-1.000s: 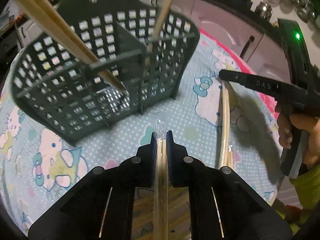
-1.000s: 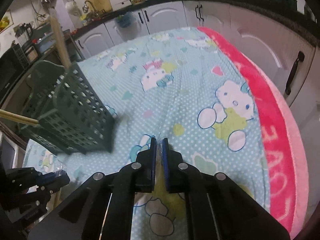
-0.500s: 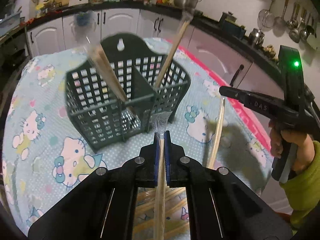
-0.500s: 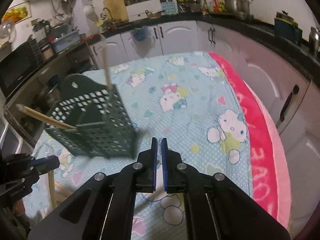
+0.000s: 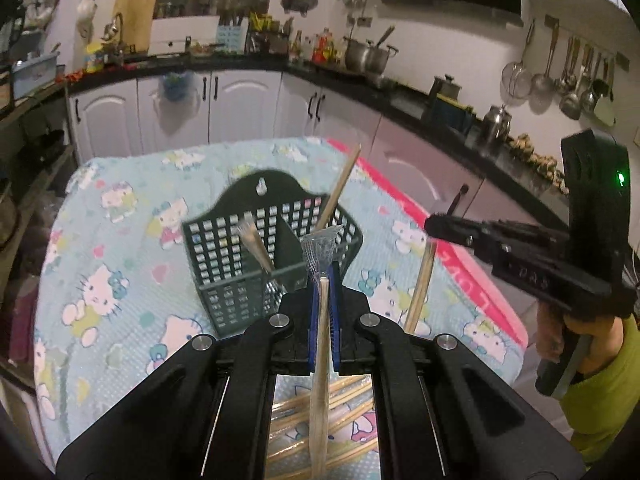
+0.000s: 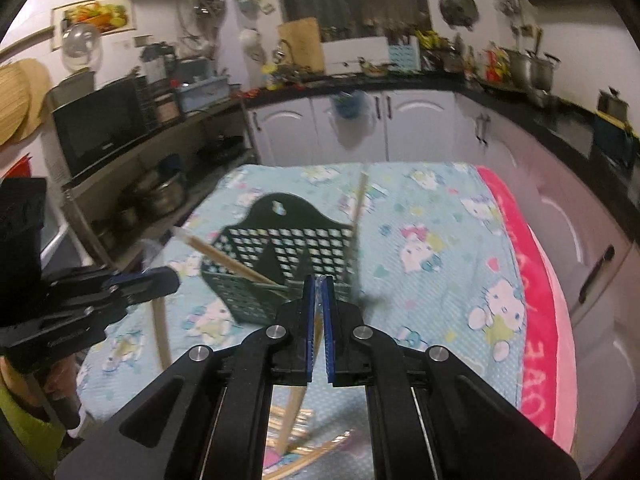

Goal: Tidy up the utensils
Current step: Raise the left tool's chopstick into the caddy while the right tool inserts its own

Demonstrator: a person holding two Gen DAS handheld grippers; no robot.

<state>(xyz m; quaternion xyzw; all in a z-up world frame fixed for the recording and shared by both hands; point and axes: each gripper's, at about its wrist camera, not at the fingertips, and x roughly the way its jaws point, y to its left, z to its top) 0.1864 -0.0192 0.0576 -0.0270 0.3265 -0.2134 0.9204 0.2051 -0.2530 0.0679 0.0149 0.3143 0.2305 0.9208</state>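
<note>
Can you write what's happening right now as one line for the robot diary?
left tool: shut on wrapped chopsticks | right tool: shut on wrapped chopsticks | green basket: two pairs inside | step: carrying to basket

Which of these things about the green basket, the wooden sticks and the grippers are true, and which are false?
1. The dark green plastic lattice basket stands on a blue cartoon-cat tablecloth. True.
2. The basket holds no sticks. False: two wooden chopsticks lean in it, one at.
3. The left hand-held gripper is shut on a plastic-wrapped wooden chopstick. True.
4. The right hand-held gripper stands wide open. False: it is shut on a wrapped chopstick.
5. More chopsticks lie on the cloth below the left gripper. True.
6. The tablecloth's edge is yellow. False: it is pink.
</note>
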